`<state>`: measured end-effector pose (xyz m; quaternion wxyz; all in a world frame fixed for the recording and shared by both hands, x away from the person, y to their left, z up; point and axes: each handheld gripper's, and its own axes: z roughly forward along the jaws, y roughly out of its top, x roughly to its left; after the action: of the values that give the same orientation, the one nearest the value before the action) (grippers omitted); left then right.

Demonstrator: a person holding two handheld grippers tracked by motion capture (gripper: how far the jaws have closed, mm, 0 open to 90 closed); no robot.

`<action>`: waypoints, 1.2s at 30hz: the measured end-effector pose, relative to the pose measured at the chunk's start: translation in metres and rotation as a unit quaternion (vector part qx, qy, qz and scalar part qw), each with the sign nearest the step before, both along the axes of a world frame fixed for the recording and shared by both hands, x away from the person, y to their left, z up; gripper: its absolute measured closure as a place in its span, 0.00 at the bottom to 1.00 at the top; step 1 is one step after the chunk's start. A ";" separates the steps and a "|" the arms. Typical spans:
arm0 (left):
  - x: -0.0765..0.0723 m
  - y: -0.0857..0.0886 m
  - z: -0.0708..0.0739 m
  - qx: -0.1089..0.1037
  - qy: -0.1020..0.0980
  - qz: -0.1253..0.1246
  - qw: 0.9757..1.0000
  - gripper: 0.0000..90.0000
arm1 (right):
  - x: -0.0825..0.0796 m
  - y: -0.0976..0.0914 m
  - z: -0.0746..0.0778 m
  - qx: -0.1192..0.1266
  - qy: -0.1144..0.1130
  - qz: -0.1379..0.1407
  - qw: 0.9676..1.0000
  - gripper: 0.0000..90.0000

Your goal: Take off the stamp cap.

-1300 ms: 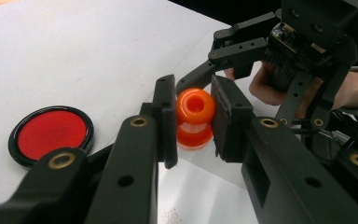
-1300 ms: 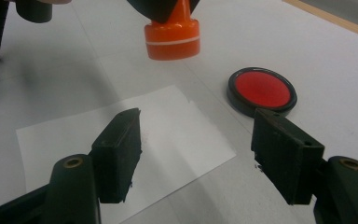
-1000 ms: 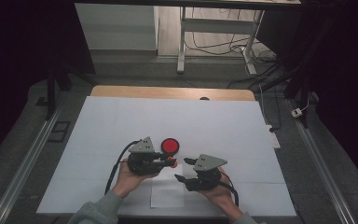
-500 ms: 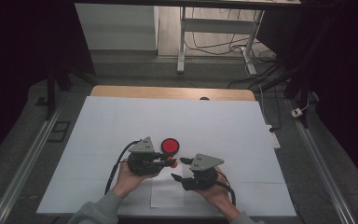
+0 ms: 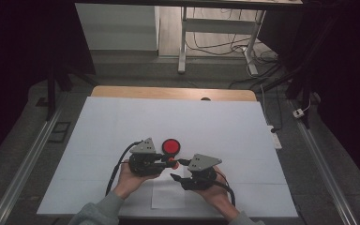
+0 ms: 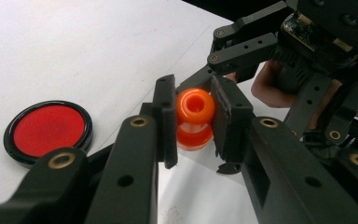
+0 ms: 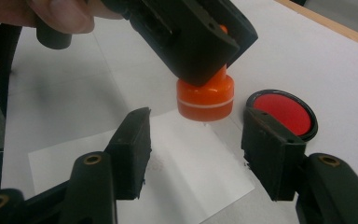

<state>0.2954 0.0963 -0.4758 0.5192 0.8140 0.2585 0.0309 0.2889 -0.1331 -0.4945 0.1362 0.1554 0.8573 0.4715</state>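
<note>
Looking down from the high view, you hold both grippers close together near the desk's front edge, with the left gripper (image 5: 168, 162) carrying the orange stamp (image 5: 172, 164) just in front of the red ink pad (image 5: 171, 146) and over the white paper sheet (image 5: 168, 194). In the left gripper view your pads (image 6: 167, 116) are clamped on the stamp's knob. In the right gripper view the right gripper (image 7: 196, 154) has just been closing, its jaws parted, nothing between them, the stamp's base just beyond.
</note>
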 end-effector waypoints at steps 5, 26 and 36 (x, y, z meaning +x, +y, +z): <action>0.000 0.000 0.000 0.000 0.000 -0.001 1.000 0.81 | 0.001 0.003 0.000 -0.003 0.000 0.002 1.000 0.50; 0.001 -0.001 -0.002 0.000 0.005 -0.004 1.000 0.81 | 0.003 0.007 0.001 -0.012 -0.006 -0.003 1.000 0.69; 0.000 -0.001 -0.002 0.000 0.005 -0.003 1.000 0.81 | 0.003 0.007 0.001 -0.012 -0.005 -0.006 1.000 0.71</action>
<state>0.2959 0.0958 -0.4779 0.5181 0.8149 0.2586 0.0257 0.2919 -0.1264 -0.4933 0.1451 0.1560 0.8615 0.4609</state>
